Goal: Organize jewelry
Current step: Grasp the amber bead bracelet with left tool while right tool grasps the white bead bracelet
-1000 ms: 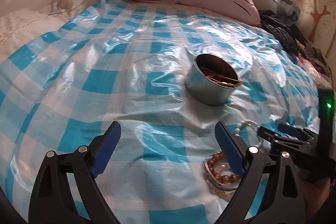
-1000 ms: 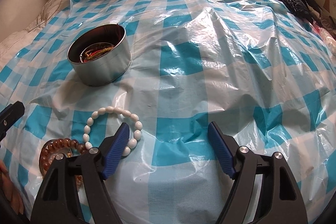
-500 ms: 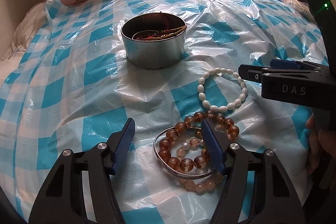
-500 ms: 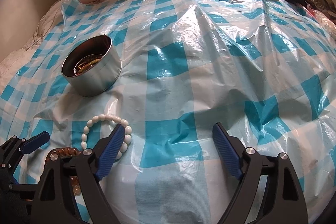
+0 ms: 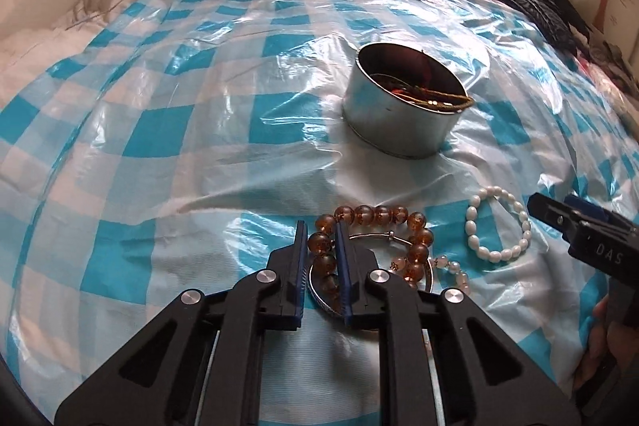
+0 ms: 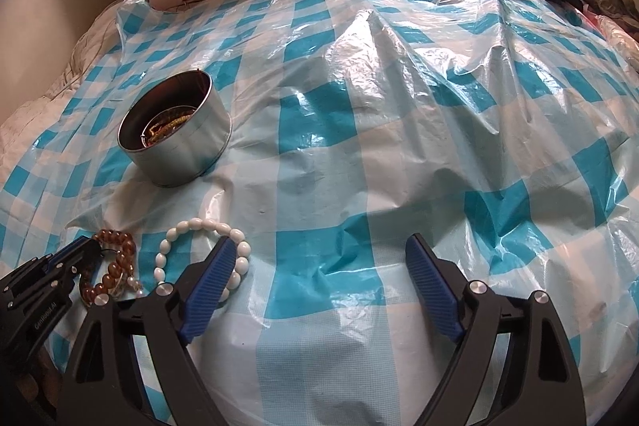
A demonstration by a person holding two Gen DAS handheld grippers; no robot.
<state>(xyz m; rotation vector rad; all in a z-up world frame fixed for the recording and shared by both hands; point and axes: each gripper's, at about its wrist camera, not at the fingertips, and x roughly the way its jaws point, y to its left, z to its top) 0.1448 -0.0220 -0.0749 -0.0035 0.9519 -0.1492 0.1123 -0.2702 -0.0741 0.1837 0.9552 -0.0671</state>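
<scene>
Left wrist view shows the left gripper (image 5: pixel 321 250) now pinched shut on the amber bead bracelet (image 5: pixel 373 216), ready for lifting to the tin (image 5: pixel 403 124) ahead, while the right gripper (image 6: pixel 319 286) waits wide open, holding nothing

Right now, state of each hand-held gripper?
Left hand-held gripper: closed on the amber bead bracelet.
Right hand-held gripper: open, holding nothing; white bead bracelet lies by its left finger.
</scene>
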